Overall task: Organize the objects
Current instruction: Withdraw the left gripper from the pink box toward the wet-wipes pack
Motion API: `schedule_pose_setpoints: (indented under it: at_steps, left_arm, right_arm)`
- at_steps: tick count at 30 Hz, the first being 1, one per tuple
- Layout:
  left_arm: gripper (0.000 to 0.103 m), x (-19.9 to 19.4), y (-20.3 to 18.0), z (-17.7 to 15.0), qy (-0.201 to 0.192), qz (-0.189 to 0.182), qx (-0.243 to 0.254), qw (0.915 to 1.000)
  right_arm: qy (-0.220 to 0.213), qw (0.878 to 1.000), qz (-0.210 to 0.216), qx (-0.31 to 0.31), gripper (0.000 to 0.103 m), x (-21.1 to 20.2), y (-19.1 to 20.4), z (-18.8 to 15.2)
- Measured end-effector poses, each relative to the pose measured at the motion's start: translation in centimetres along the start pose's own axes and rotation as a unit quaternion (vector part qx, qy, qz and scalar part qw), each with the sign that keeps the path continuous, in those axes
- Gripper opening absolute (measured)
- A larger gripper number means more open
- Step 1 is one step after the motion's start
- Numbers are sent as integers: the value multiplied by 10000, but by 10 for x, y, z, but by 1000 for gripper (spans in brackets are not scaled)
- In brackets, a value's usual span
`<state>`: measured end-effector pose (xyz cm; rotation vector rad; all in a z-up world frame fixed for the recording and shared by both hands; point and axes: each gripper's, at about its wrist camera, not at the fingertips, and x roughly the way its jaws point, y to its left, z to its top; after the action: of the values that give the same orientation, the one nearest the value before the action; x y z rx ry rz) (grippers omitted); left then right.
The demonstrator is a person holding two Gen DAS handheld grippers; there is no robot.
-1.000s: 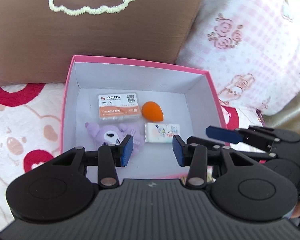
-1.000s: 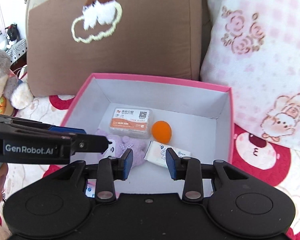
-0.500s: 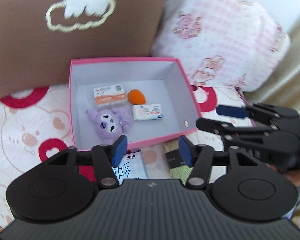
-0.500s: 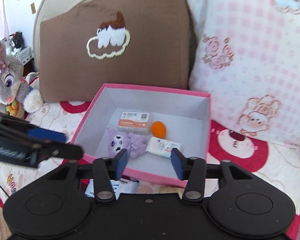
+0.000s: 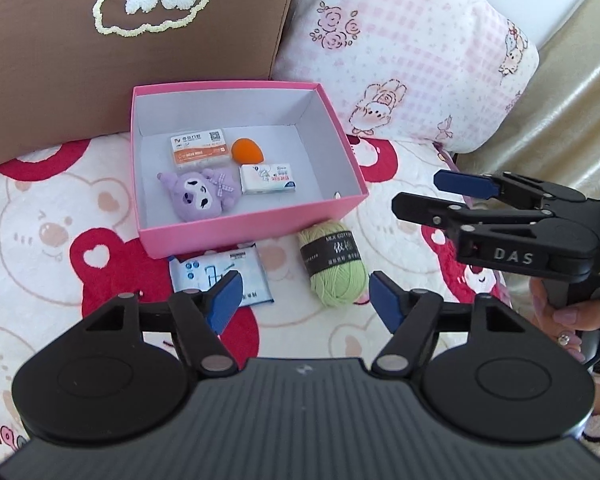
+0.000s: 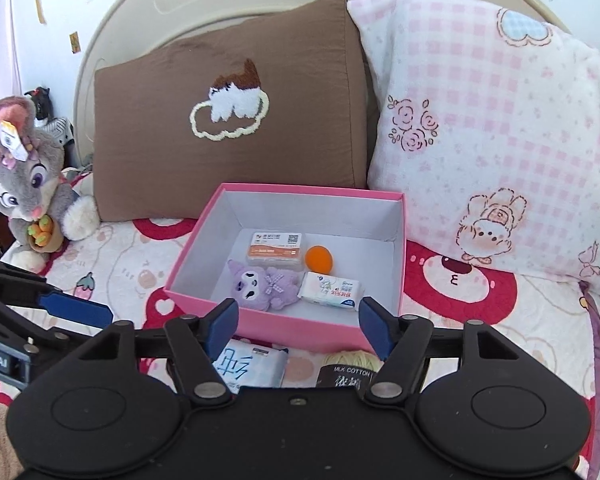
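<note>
Where the cream bedspread printed with red bears (image 5: 40,216) meets the curved headboard, a grey plush rabbit (image 6: 24,184) sits at the far left, then a brown pillow with a stitched cloud (image 6: 236,120), then a pink-checked pillow (image 6: 496,132) on the right. Against the pillows stands an open pink cardboard box (image 5: 260,226). Inside it lie a purple plush toy (image 5: 202,196) near left, an orange-and-white labelled case (image 5: 198,152) behind it, an orange egg-shaped sponge (image 5: 247,151) and a white tissue packet (image 5: 267,179) to the right. Just outside its near wall lie a blue-and-white wipes packet (image 5: 220,276) and, further right, a green yarn ball with a black band (image 5: 334,268). Left gripper (image 5: 300,302) hangs over these two, its jaws having just been opening, now moderately wide and empty. Right gripper (image 6: 296,322) is likewise parted and empty above the box's near wall.
</note>
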<state>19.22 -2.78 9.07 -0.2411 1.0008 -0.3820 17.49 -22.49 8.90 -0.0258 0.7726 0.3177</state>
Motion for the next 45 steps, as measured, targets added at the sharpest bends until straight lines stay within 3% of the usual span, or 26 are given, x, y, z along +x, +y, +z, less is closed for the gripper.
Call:
schedule_pose_setpoints:
  at_steps: [10,14,19,23,27,34,45]
  left_arm:
    - [74,-32,2,-24,-249,-17,180,9995]
    - [75,-33,2,-33,-225,-17,208,9995]
    - [75,-29,5,-45,-147,-105,164,9997]
    - [82,-26,13,-52,-188,-201,51,9996]
    - [86,-18,26,-57,-185,-334,-174,9991]
    - [86,4,45,-65,-42,-239,-421,9988]
    - [86,31,65,-73,-397,122,-186,9990]
  right_arm:
    - [46,9999,111,-118,74,-25,17,-22]
    - [57,9993,282,-249,88,-33,28,-34]
    - [50,9987,385,-315,92,-37,40,-48]
    - [66,9978,494,-449,93,-37,51,-60]
    - [113,9965,548,-615,94,-29,61,-75]
    - [284,9935,829,-723,94,-7,74,-95]
    - [324,9918,964,-780,94,29,90,-102]
